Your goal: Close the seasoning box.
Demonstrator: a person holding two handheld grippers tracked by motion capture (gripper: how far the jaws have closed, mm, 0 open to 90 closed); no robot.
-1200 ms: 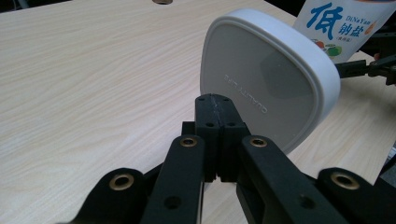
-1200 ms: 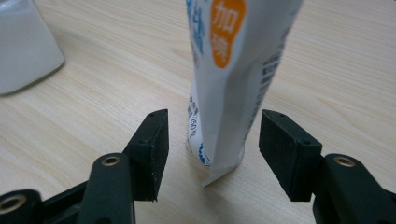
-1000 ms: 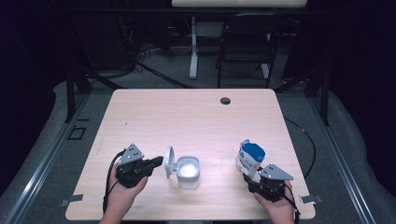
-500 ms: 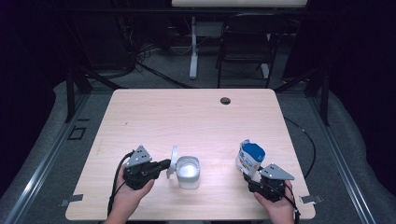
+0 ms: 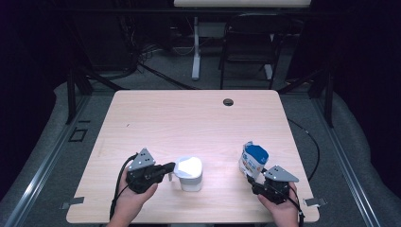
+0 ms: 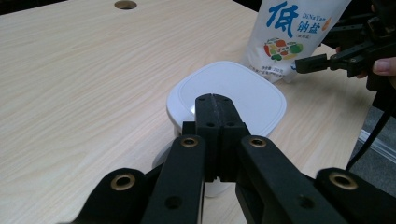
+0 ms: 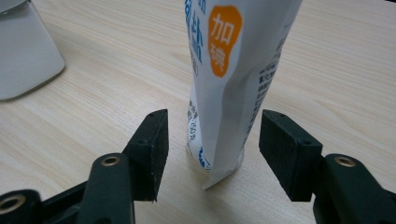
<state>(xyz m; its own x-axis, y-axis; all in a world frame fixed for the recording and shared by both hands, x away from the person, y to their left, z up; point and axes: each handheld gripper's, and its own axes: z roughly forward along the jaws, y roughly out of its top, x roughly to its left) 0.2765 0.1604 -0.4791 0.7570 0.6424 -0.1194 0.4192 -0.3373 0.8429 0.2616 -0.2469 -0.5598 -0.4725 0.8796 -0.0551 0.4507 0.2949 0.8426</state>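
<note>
A white tub (image 5: 191,177) stands at the front middle of the table, its white lid (image 6: 233,95) lying flat on top. My left gripper (image 5: 170,168) is shut with nothing between the jaws; its tips (image 6: 212,99) rest at the lid's near edge. To the right stands a blue and white salt bag (image 5: 253,160), upright. My right gripper (image 7: 210,149) is open around the bag's (image 7: 229,70) lower end, with a gap at each pad. From the left gripper view, the right gripper (image 6: 310,63) reaches the bag (image 6: 292,32) from the right.
The wooden table (image 5: 189,118) has a round cable hole (image 5: 228,101) near its far edge. A chair (image 5: 248,47) and a desk leg (image 5: 195,47) stand on the floor beyond it. The tub (image 7: 23,51) shows at the upper left of the right gripper view.
The lid stood upright at the tub's left side and has swung down flat onto it. My left gripper moved right, following the lid. The right gripper and the bag stayed put.
</note>
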